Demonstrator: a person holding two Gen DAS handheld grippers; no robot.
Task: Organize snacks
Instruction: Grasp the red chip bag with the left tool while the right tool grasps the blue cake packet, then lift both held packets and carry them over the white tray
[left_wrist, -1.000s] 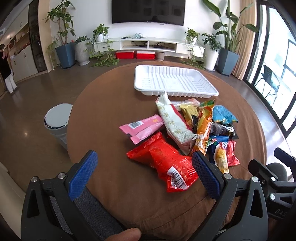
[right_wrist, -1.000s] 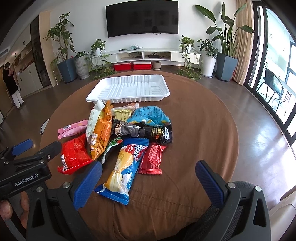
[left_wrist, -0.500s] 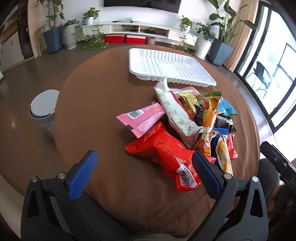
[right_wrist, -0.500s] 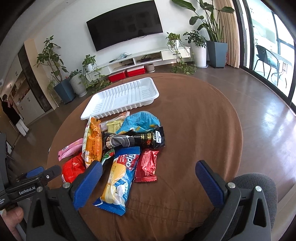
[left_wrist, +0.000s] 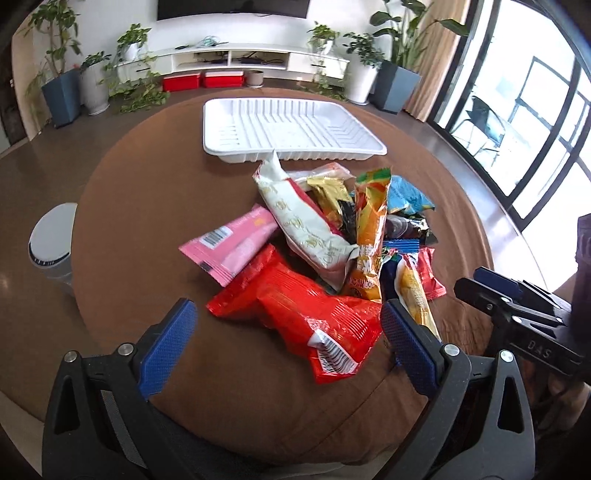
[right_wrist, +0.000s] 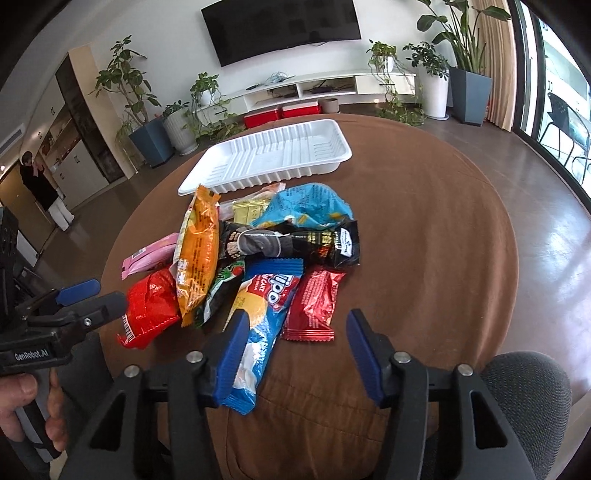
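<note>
A pile of snack packets lies on the round brown table (right_wrist: 424, 240), in front of an empty white tray (left_wrist: 288, 125) (right_wrist: 273, 158). My left gripper (left_wrist: 284, 314) stands open, wide, low over the near end of a red bag (left_wrist: 306, 314). Behind it lie a pink packet (left_wrist: 232, 243), a cream packet (left_wrist: 299, 225) and an orange packet (left_wrist: 369, 236). My right gripper (right_wrist: 295, 325) has its jaws closing. Its left finger hangs beside a blue cake packet (right_wrist: 262, 314), and a dark red packet (right_wrist: 314, 306) lies just ahead of the gap. The pads press on nothing.
A black packet (right_wrist: 295, 243) and a light blue bag (right_wrist: 306, 206) top the pile's far side. A grey round bin (left_wrist: 51, 240) stands left of the table, a grey chair (right_wrist: 524, 387) at its near right. A person (right_wrist: 40, 184) stands far off left.
My right gripper's jaws have come about halfway together. Both grippers have moved in over the pile and tipped downward; the snacks and tray lie as before.
</note>
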